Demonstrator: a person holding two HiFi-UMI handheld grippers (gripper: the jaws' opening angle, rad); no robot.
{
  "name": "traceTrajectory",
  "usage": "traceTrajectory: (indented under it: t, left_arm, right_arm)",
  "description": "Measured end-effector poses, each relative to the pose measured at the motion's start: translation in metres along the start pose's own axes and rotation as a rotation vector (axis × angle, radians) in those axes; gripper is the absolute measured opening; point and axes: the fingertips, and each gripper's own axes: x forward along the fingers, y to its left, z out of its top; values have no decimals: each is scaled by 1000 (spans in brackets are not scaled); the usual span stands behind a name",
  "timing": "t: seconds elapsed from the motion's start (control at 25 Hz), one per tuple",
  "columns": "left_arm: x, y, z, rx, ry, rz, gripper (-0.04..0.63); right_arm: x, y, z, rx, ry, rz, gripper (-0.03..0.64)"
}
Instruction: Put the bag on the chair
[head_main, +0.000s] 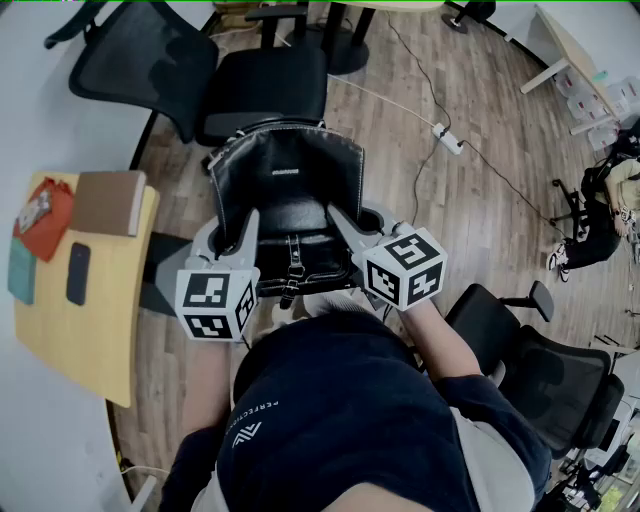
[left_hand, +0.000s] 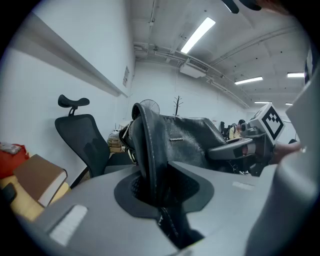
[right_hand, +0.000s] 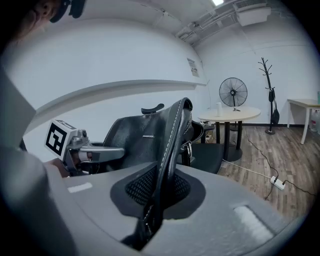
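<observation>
Wood floor (head_main: 480, 210) spreads under the chair (head_main: 268, 85), its seat bare. We hold the bag (head_main: 290, 185) in the air just short of it, the left gripper (head_main: 246, 232) and right gripper (head_main: 342, 225) jaws clamped on its side edges. Setting it down is what is left. Only the head view shows that gap; the right gripper view adds a fan (right_hand: 233, 92).
</observation>
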Motion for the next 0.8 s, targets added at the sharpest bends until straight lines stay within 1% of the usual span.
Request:
traceTrajectory:
  t: [0.28,0.48,0.8]
  left_arm:
    - [39,-12,-1,-11,42,-6,80]
    - [76,-15,4,-30,65,1,80]
    - [127,-24,32,-34,61,22,80]
  right_arm:
    - [4,-41,-3,66,25,16,26]
    - [15,-77,3,72,51,20,25]
    - [22,-131,30,60,51,34,25]
